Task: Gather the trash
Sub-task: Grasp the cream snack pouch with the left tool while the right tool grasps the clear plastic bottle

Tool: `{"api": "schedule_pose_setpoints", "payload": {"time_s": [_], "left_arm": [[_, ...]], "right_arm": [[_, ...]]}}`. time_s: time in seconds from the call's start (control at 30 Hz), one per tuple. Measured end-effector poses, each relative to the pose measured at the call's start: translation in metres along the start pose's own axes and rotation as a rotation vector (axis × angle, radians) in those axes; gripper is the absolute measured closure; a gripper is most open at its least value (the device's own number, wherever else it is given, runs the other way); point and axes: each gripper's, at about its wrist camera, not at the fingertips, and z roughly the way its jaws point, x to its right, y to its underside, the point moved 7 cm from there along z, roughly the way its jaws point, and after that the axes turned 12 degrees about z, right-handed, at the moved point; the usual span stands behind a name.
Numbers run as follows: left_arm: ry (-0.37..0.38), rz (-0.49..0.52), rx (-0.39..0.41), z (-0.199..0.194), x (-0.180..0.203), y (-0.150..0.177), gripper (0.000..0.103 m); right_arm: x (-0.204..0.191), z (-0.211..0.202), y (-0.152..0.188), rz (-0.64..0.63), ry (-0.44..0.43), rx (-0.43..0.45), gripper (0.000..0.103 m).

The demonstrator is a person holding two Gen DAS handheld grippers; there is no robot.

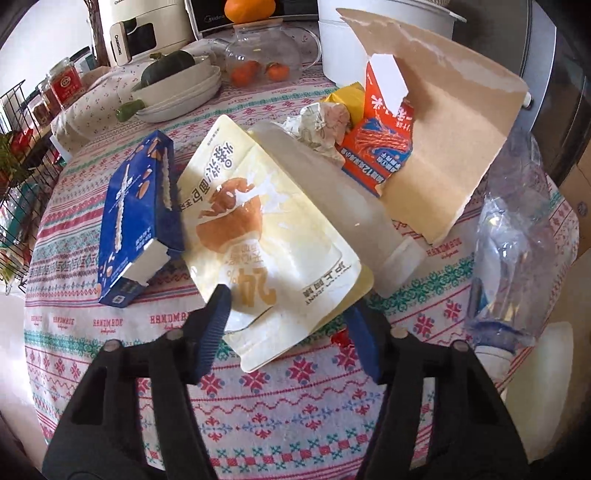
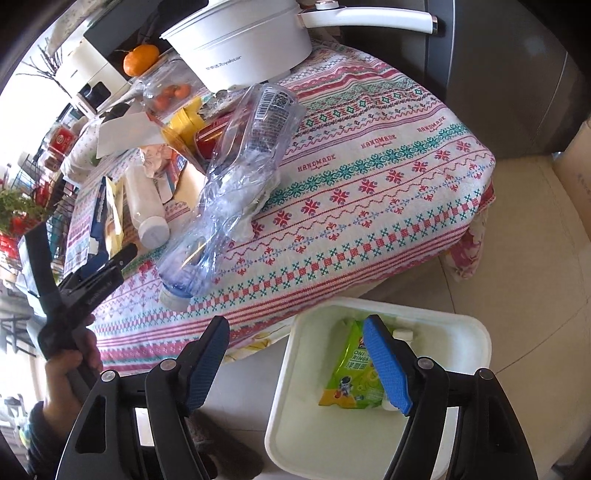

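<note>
Currently: left gripper point(image 1: 291, 325), fingers apart, flanking the near end of a pale yellow bread pouch point(image 1: 273, 236) on the patterned tablecloth point(image 1: 295, 417). Right gripper point(image 2: 299, 365), fingers apart, empty, above white plastic bin point(image 2: 284, 417) containing green snack packet point(image 2: 349, 373). Crushed clear bottle point(image 2: 240, 184) on table.

The tablecloth point(image 2: 388, 155) says "HANDMADE" many times. The white pot point(image 2: 240, 48) says "Royalstar". The green snack bag point(image 2: 351, 373) in the bin says "RINGS". The microwave point(image 1: 210, 16) says "Midea".
</note>
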Motion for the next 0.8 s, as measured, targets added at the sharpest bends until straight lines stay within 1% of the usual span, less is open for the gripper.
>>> {"api": "schedule_pose_setpoints", "payload": {"time_s": [0.03,0.07,0.1,0.13,0.17,0.23,0.27,0.37,0.53,0.67,0.8], "left_arm": [[-0.015,0.011,0.0,0.002,-0.001,0.001,0.065],[-0.03,0.022,0.0,0.003,-0.001,0.002,0.072],[-0.043,0.031,0.001,0.004,-0.003,0.002,0.083],[-0.052,0.038,0.006,0.004,-0.004,0.002,0.092],[-0.062,0.042,0.011,0.0,-0.004,0.003,0.092],[-0.08,0.041,0.028,-0.008,-0.007,0.0,0.098],[-0.076,0.034,0.037,-0.013,-0.008,-0.001,0.099],[-0.035,-0.001,0.076,-0.03,-0.011,-0.004,0.101],[0.066,-0.072,0.109,-0.052,-0.019,-0.002,0.101],[0.136,-0.116,0.134,-0.073,-0.024,0.005,0.101],[0.177,-0.146,0.155,-0.088,-0.032,0.011,0.101]], "right_arm": [[0.0,0.001,-0.001,0.003,0.002,0.0,0.027],[0.001,0.001,-0.001,0.007,0.001,0.002,0.027],[0.001,0.001,-0.002,0.011,-0.002,0.004,0.027],[0.001,0.001,-0.004,0.018,-0.006,0.007,0.027],[0.001,0.0,-0.005,0.028,-0.012,0.011,0.027],[0.0,-0.001,-0.009,0.048,-0.026,0.023,0.027],[0.0,-0.002,-0.011,0.059,-0.034,0.029,0.027],[-0.006,-0.002,-0.019,0.085,-0.067,0.045,0.026],[-0.021,0.008,-0.031,0.114,-0.112,0.055,0.026],[-0.032,0.027,-0.038,0.172,-0.175,0.019,0.026],[-0.046,0.047,-0.04,0.214,-0.237,-0.024,0.027]]}}
